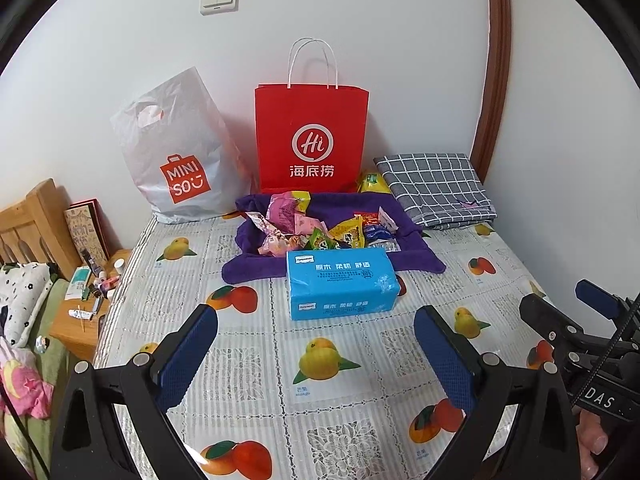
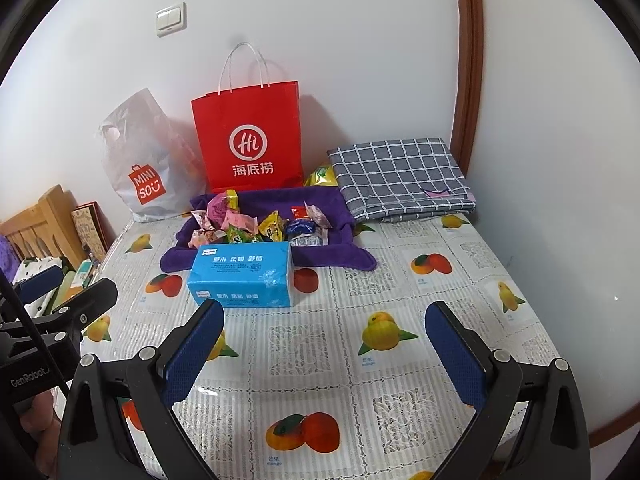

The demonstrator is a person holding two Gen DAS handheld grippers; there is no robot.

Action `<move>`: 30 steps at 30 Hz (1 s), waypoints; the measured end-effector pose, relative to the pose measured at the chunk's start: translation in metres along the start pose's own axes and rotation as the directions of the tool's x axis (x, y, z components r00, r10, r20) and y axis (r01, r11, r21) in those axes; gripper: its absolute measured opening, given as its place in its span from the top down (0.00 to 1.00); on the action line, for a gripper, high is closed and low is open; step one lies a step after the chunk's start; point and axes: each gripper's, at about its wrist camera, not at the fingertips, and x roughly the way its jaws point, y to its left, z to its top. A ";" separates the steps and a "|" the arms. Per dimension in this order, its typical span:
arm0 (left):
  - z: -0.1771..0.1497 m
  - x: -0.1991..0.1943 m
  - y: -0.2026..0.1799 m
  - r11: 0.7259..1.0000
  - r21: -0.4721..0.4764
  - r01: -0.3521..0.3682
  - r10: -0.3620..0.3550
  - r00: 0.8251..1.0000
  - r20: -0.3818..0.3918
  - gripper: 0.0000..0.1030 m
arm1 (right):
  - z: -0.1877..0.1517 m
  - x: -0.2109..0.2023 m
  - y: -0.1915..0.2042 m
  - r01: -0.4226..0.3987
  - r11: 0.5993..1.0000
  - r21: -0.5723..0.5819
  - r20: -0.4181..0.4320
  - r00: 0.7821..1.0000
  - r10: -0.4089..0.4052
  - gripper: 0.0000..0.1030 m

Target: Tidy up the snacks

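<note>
A pile of wrapped snacks (image 1: 320,232) (image 2: 256,228) lies on a purple towel (image 1: 256,268) (image 2: 332,258) at the back of the table. A blue tissue pack (image 1: 340,284) (image 2: 242,274) sits just in front of the pile. A red paper bag (image 1: 312,140) (image 2: 250,140) and a white MINISO plastic bag (image 1: 176,160) (image 2: 140,168) stand against the wall behind. A yellow-green snack bag (image 1: 372,182) (image 2: 322,176) lies beside the red bag. My left gripper (image 1: 316,324) is open and empty, short of the tissue pack. My right gripper (image 2: 324,320) is open and empty, to the right of the pack.
A folded grey checked cloth (image 1: 436,188) (image 2: 400,176) lies at the back right. The table has a fruit-print cover (image 1: 340,392) (image 2: 320,360). A wooden nightstand with small bottles (image 1: 92,292) and a bed stand left of the table. The wall bounds the back and right.
</note>
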 end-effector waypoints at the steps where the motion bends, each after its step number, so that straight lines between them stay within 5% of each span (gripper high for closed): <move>1: 0.000 -0.001 -0.001 1.000 0.000 0.001 -0.001 1.000 0.001 0.03 | 0.000 0.000 0.000 0.000 1.000 0.000 0.000 1.000 0.000 0.03; 30: -0.001 -0.004 0.002 1.000 -0.008 -0.003 0.003 1.000 0.001 0.03 | -0.001 -0.006 0.000 -0.004 1.000 0.003 0.007 1.000 0.004 0.03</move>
